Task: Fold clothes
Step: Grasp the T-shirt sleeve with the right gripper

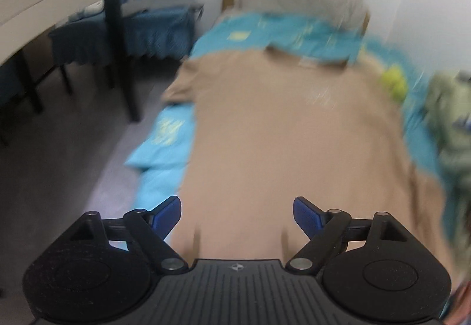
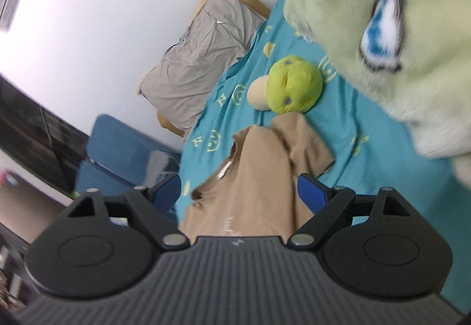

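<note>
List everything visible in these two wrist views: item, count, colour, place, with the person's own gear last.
T-shirt: one, tan, spread flat on the bed, collar toward the pillow.
Bed sheet: one, teal with yellow smiley print, covering the bed.
Pillow: one, grey, at the head of the bed against the wall.
Small plush: one, bright green with a cream part, on the sheet beyond the shirt's sleeve.
Large plush: one, pale green with a blue and white patch, on the right side of the bed.
Chairs: apparently two, dark frames with blue covers, beside the bed.
Left gripper: black with blue fingers, open above the shirt.
Right gripper: black with blue fingers, open above the shirt.
</note>
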`<action>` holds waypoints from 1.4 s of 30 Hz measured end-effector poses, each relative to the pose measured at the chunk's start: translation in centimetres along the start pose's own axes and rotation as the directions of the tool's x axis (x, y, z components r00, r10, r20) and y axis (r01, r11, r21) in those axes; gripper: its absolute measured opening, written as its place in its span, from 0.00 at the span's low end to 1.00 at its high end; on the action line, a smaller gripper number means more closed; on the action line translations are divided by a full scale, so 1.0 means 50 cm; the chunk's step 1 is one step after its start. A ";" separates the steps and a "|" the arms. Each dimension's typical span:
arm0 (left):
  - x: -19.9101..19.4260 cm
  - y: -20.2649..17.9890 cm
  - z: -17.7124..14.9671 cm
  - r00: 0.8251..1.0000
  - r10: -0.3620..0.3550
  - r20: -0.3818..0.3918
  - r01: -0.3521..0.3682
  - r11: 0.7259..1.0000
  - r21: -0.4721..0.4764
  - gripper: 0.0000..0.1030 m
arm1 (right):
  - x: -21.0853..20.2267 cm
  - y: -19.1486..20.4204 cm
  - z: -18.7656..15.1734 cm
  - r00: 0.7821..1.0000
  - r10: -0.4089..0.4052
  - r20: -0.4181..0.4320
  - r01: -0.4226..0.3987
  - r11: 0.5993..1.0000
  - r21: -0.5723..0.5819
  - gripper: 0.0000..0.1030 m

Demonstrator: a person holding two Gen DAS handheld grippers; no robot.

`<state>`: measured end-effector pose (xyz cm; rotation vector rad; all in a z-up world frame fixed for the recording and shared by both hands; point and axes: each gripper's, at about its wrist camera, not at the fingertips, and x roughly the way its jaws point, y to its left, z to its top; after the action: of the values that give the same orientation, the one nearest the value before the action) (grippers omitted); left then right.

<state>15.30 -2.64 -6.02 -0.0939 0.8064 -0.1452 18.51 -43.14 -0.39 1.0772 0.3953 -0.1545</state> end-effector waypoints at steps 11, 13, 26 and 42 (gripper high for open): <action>0.197 0.035 -0.069 0.984 -0.157 -0.081 0.149 0.984 -0.098 0.84 | 0.220 -0.126 -0.006 0.996 -0.034 -0.081 0.050 0.980 0.195 0.81; 0.203 0.042 -0.073 0.982 -0.176 -0.071 0.170 0.982 -0.087 0.87 | 0.268 -0.137 -0.011 0.992 -0.073 -0.108 0.091 0.979 0.181 0.81; 0.201 0.040 -0.084 0.974 -0.225 -0.020 0.222 0.971 -0.092 0.85 | 0.279 -0.090 0.039 0.972 -0.136 0.192 0.138 0.990 0.002 0.09; 0.193 0.054 -0.080 0.971 -0.240 -0.008 0.236 0.960 -0.153 0.83 | 0.287 -0.183 0.043 0.995 -0.017 0.096 0.007 0.994 0.108 0.86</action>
<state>19.23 -1.68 -16.01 -0.3338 0.8301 -0.3137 29.39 -48.37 -12.60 1.1691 0.3093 -0.2398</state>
